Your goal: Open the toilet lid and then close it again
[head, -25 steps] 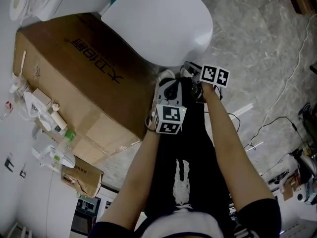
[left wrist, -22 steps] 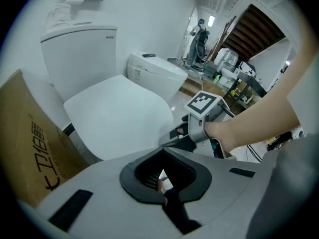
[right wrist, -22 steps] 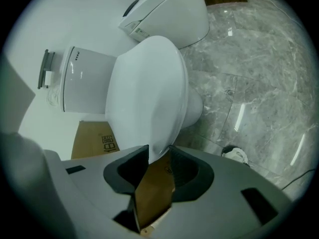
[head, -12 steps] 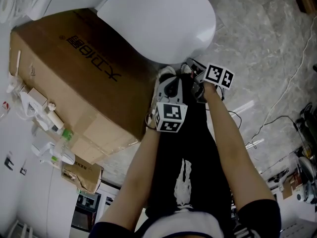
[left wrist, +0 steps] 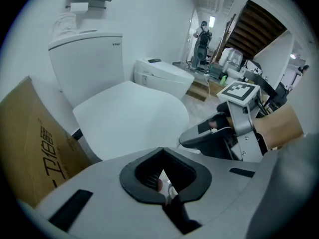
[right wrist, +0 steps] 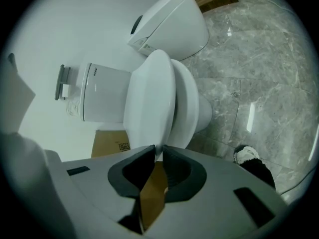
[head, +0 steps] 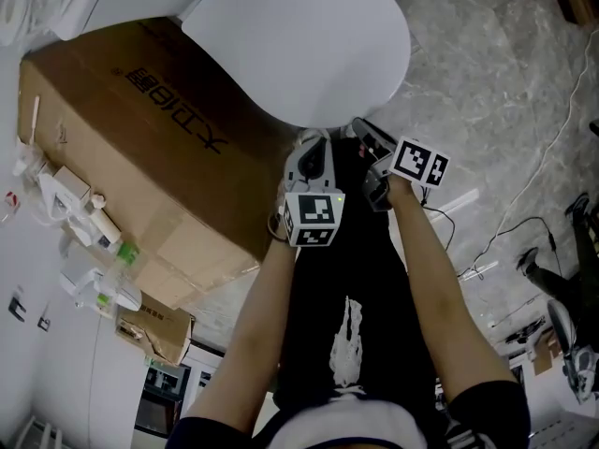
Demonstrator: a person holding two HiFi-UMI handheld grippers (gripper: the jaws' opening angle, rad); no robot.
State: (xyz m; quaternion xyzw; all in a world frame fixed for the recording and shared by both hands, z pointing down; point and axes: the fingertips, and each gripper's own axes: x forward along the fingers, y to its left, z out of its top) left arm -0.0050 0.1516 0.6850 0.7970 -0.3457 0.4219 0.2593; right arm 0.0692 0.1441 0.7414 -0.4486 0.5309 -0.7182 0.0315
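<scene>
Toilet lid (head: 299,45) lies just ahead of you, its long axis running away toward the tank (left wrist: 87,59). Your right claw (right wrist: 158,148) is closing on its near edge. The left claw (left wrist: 162,151) is pressed together, empty, just beside.

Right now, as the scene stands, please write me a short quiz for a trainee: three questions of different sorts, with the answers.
1. Multiple choice: what stands beside the toilet?
A) a cardboard box
B) a bucket
C) a chair
2. True or false: the left tongs grip the toilet lid.
3. Short answer: which tongs have the lid's front edge between them?

Key
1. A.
2. False: the left tongs are shut and hold nothing.
3. The right tongs; they are closing on that edge, and the lid looks a little raised.
</scene>
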